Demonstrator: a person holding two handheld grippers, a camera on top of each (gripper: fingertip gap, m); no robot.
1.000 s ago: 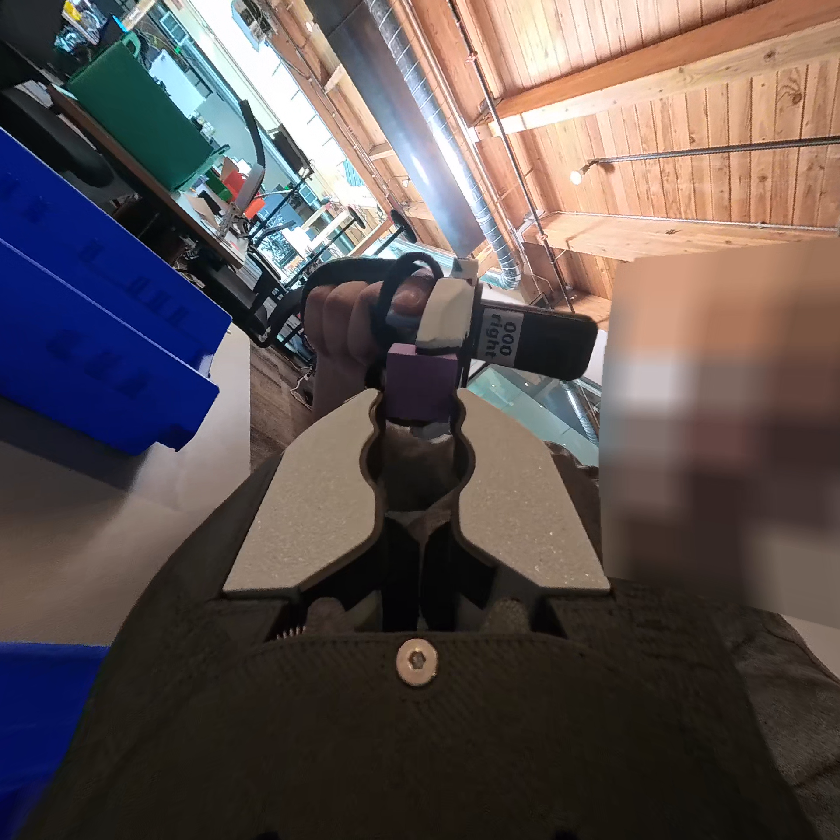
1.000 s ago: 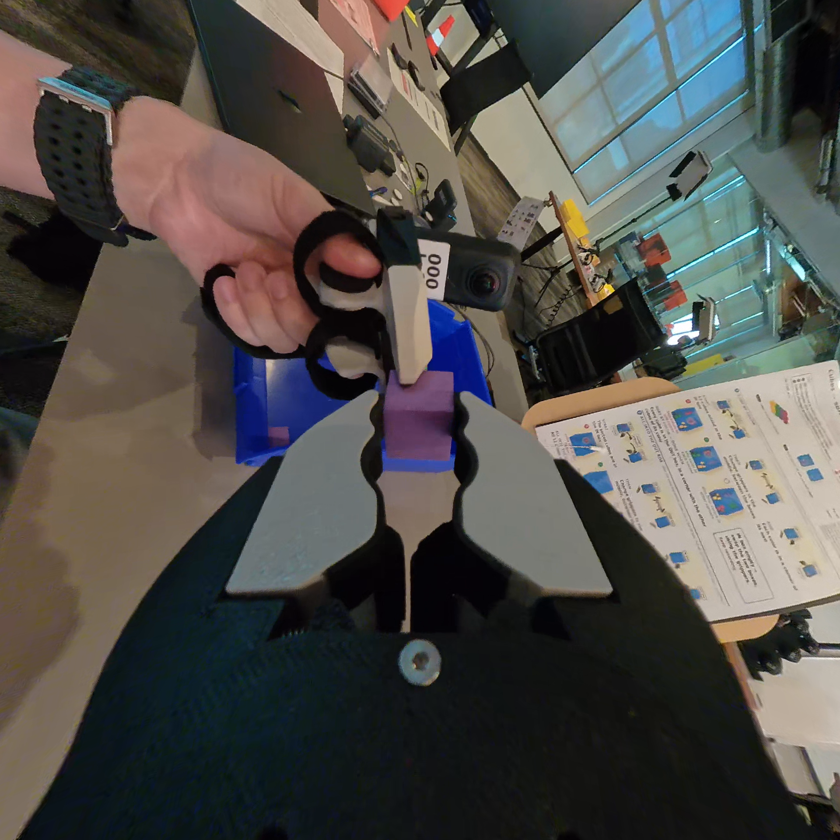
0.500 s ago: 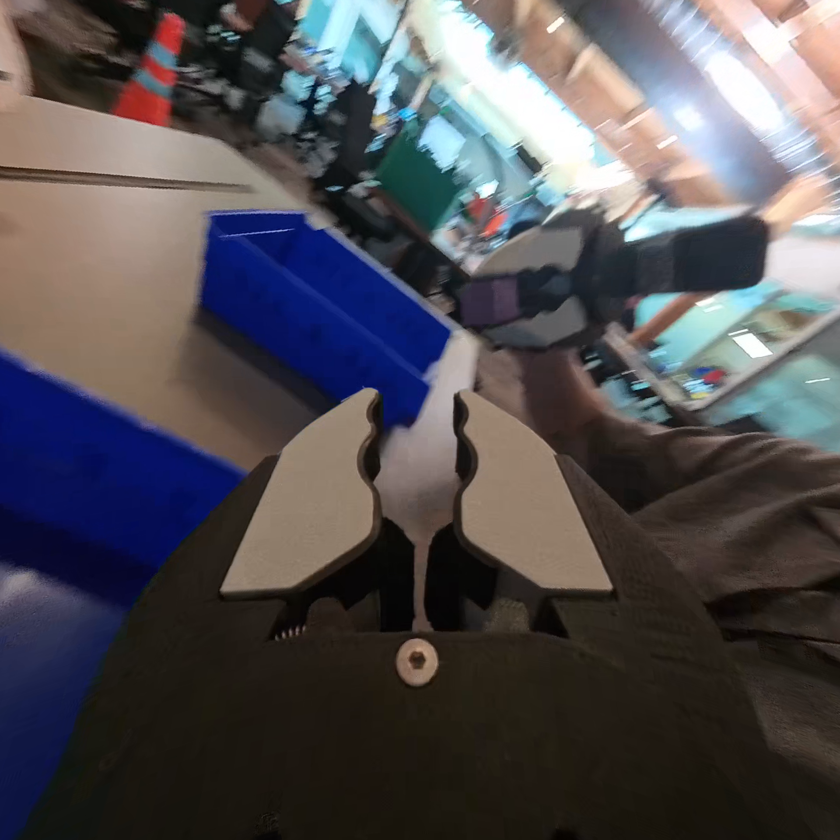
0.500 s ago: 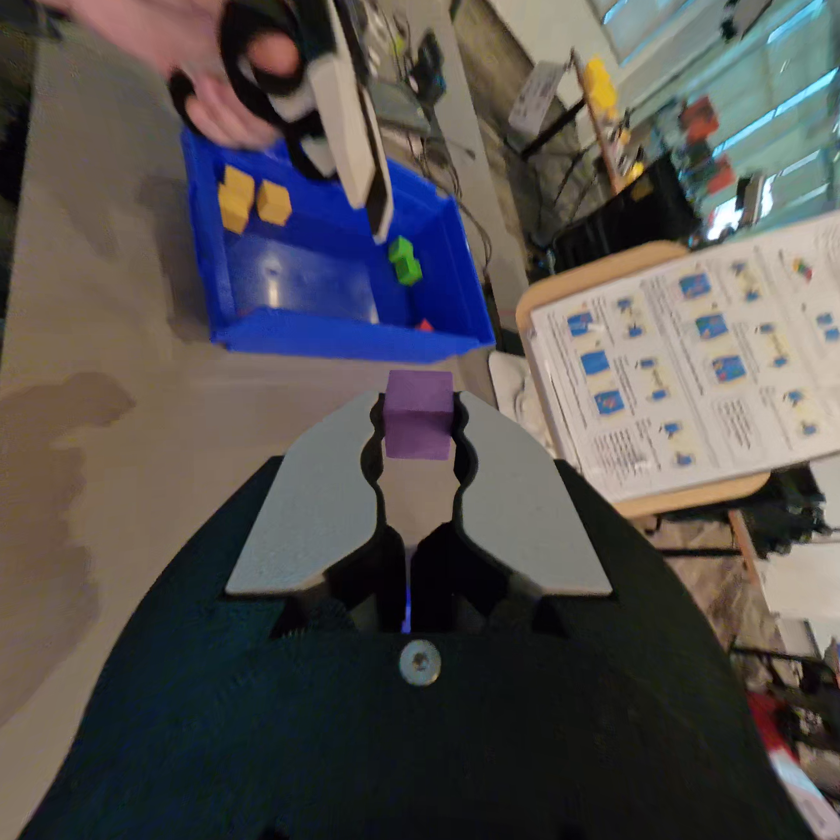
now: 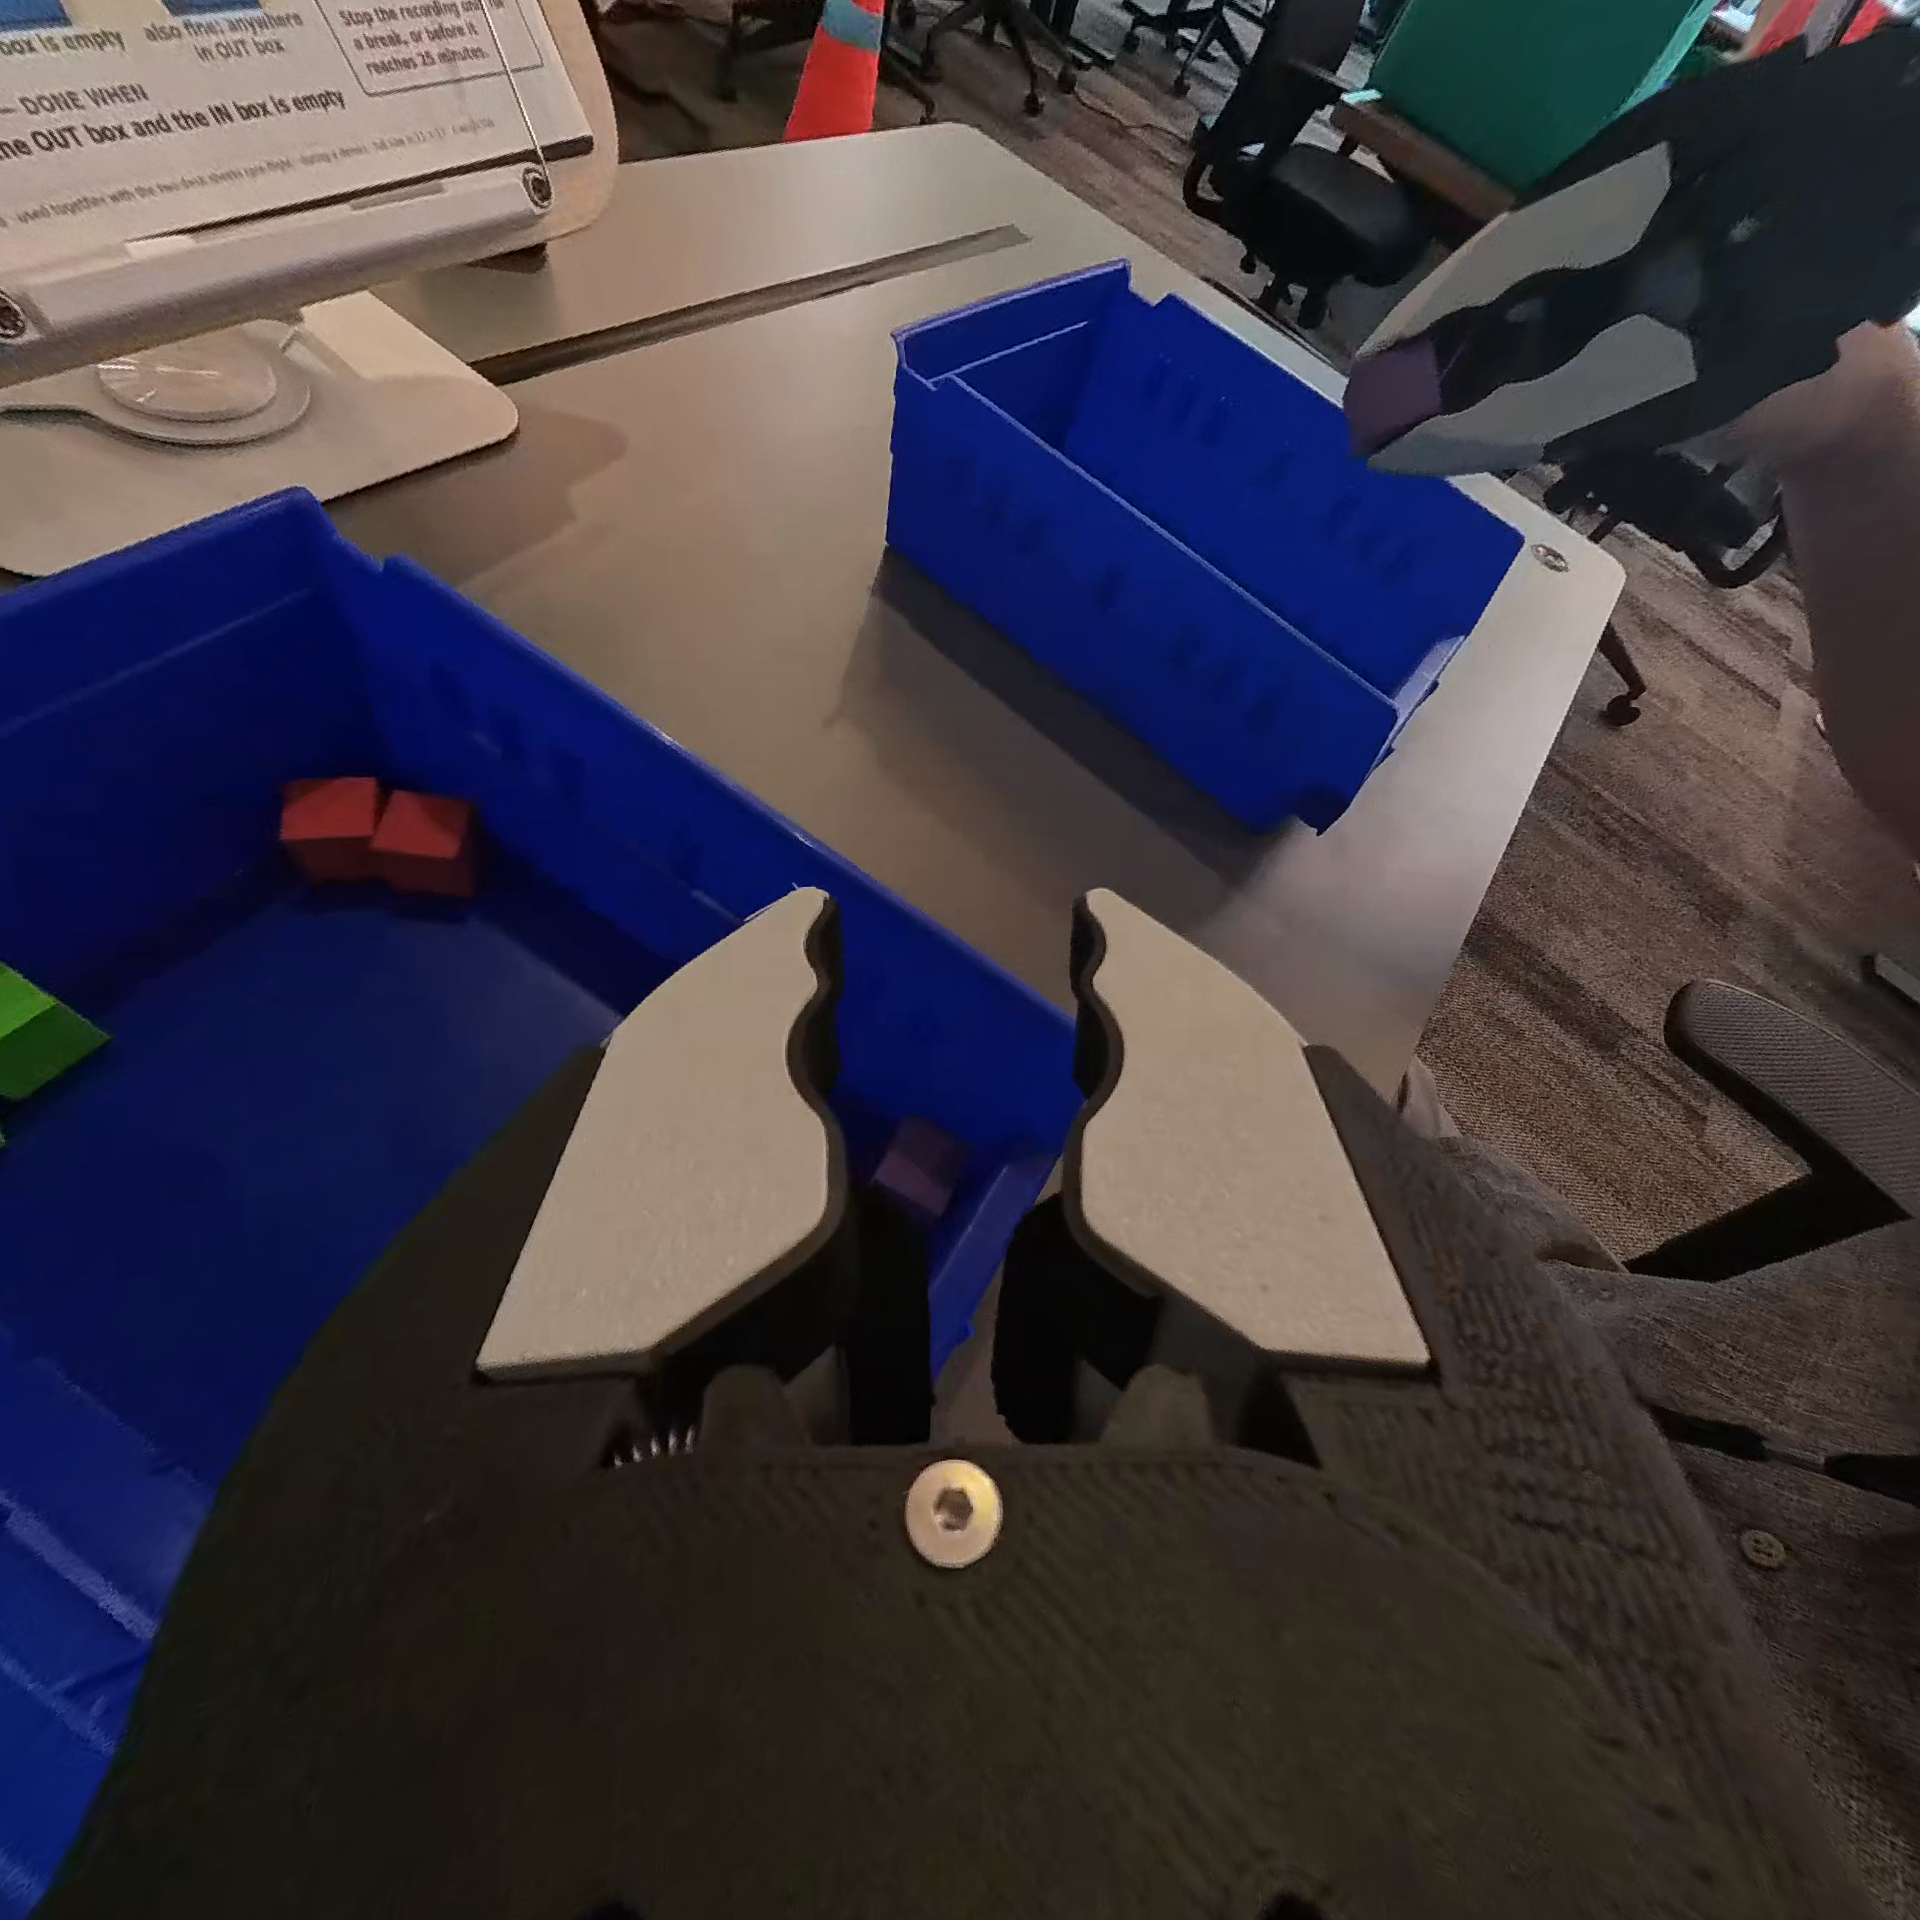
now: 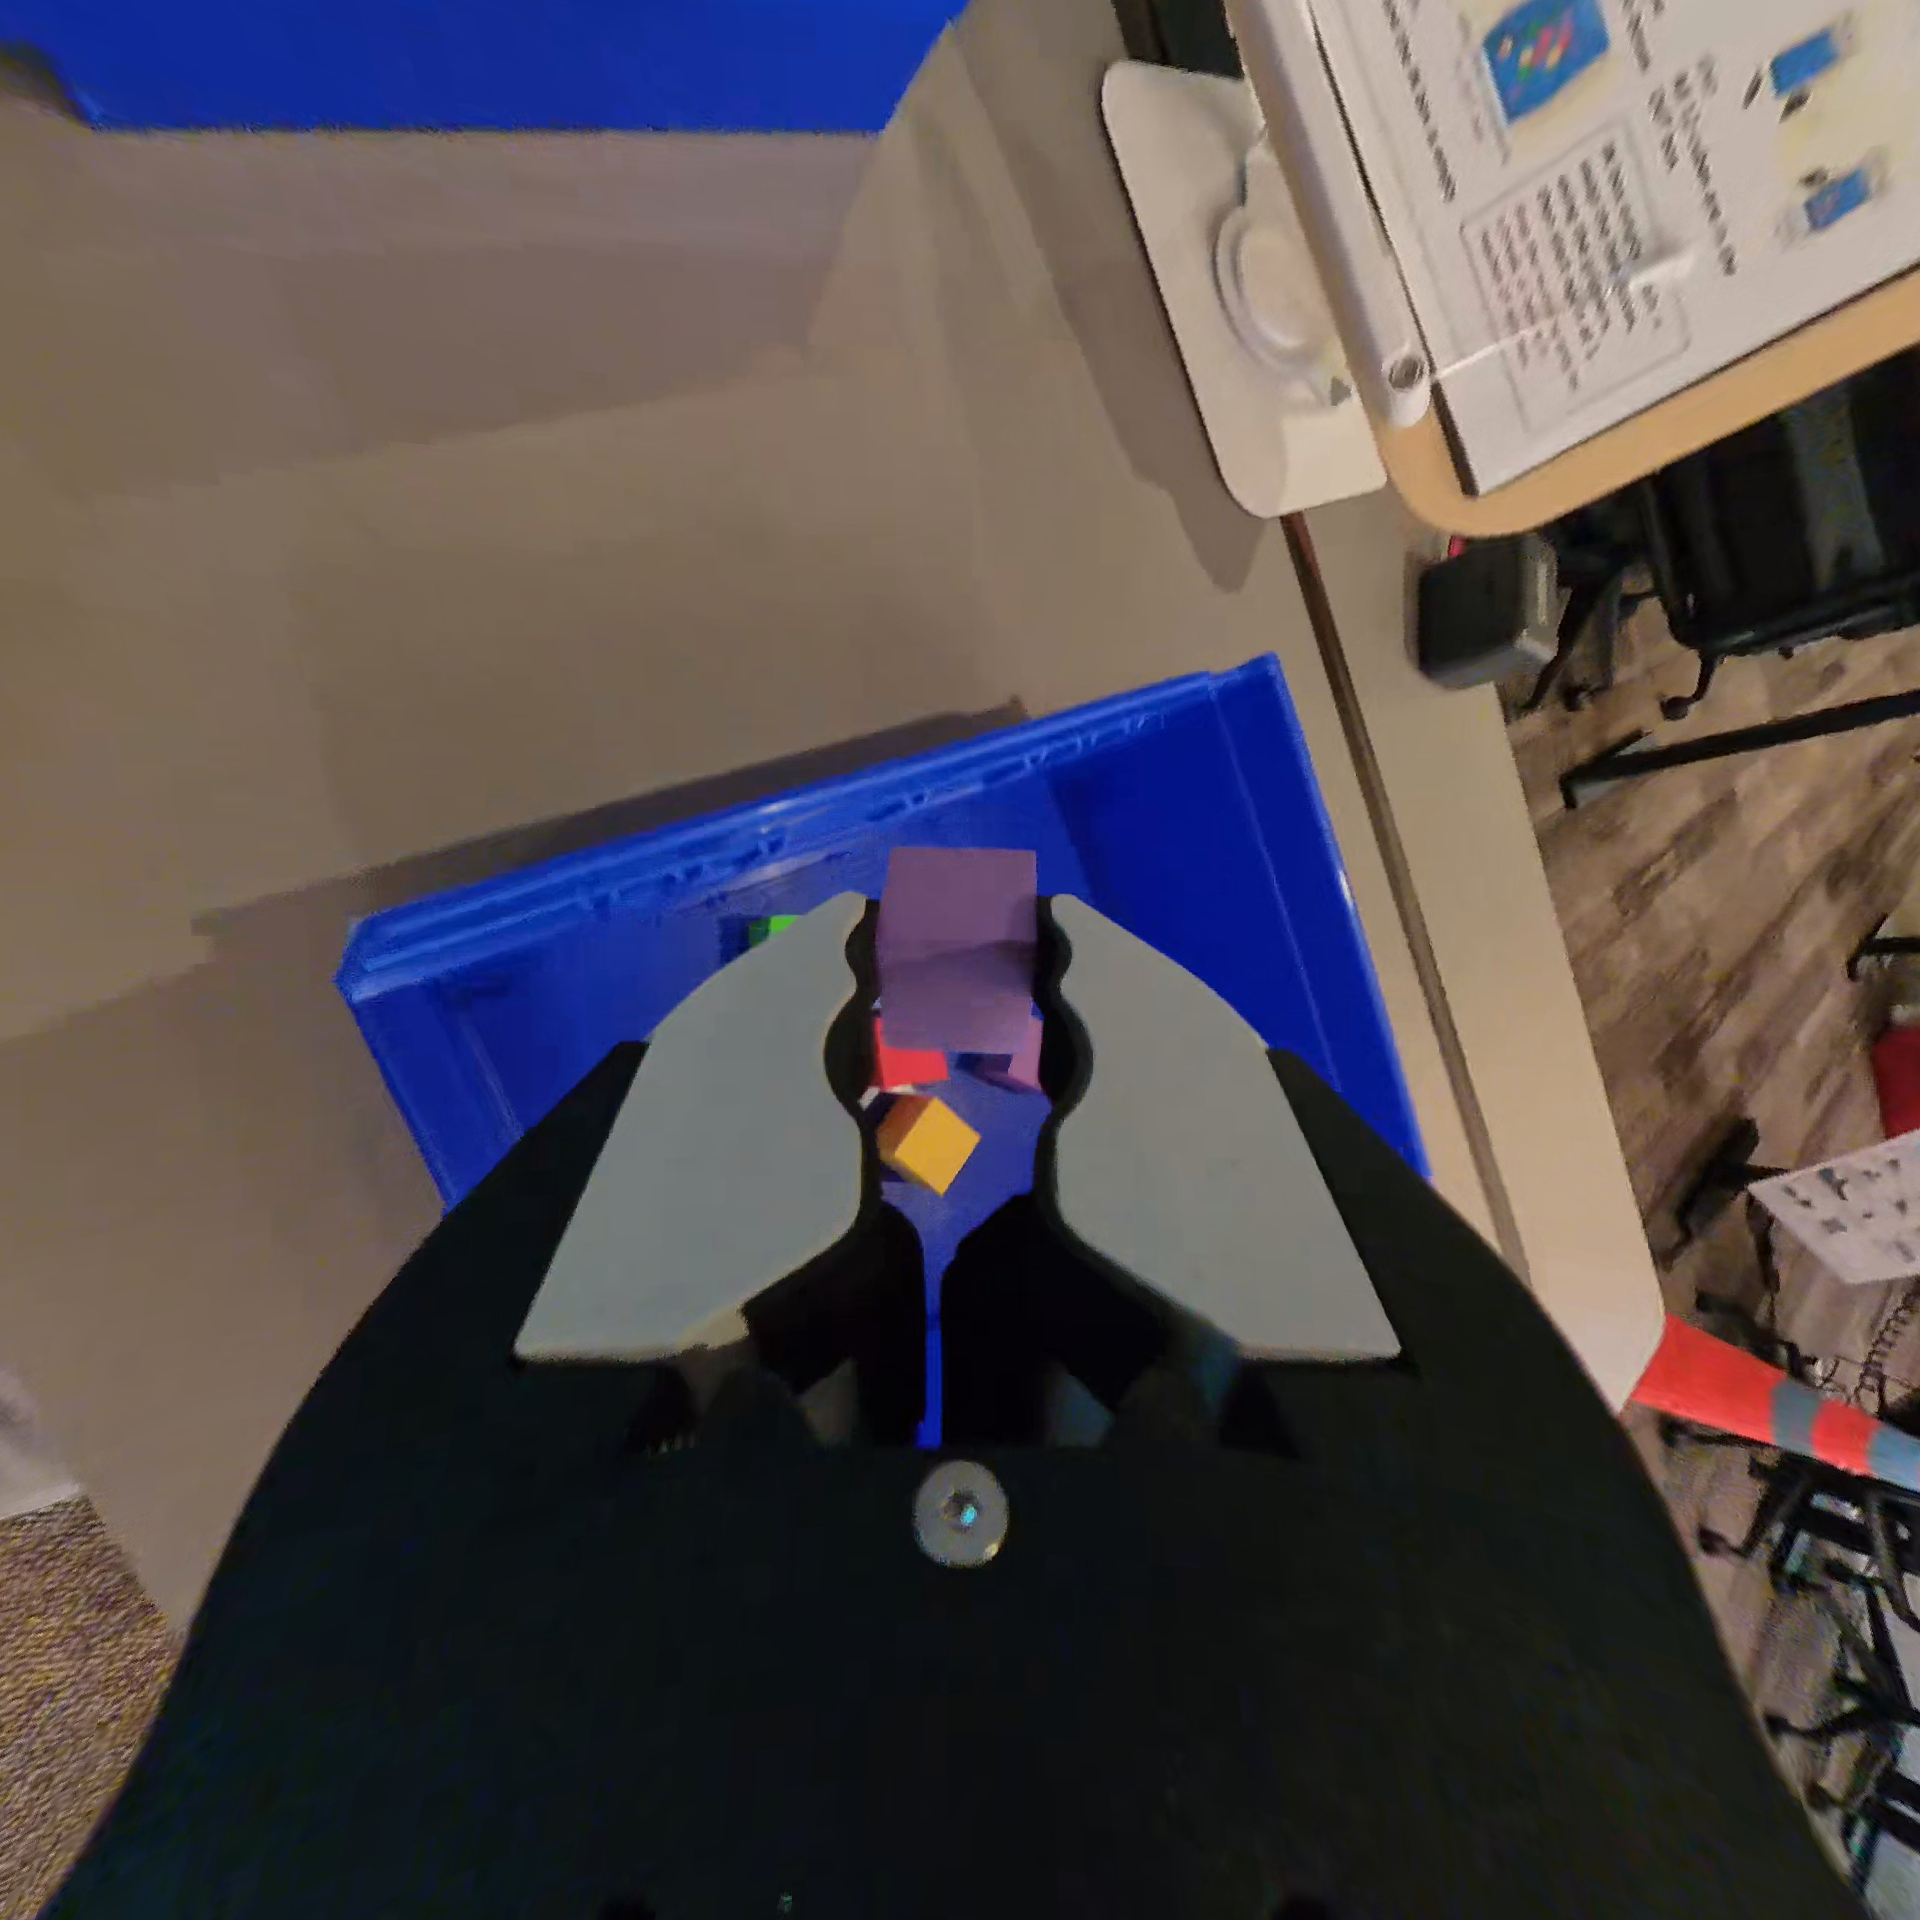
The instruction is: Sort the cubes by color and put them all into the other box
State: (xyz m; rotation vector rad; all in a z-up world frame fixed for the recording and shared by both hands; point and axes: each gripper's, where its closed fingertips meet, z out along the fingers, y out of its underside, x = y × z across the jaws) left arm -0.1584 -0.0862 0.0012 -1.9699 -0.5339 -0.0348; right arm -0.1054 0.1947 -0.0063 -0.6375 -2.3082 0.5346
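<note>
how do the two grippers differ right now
The right gripper is shut on a purple cube; the left gripper is open and holds nothing. The right gripper hangs above a blue bin holding red, yellow and green cubes; the left gripper sits low over the corner of a blue bin, near a small purple cube. Both have grey fingers on black bodies.
</note>
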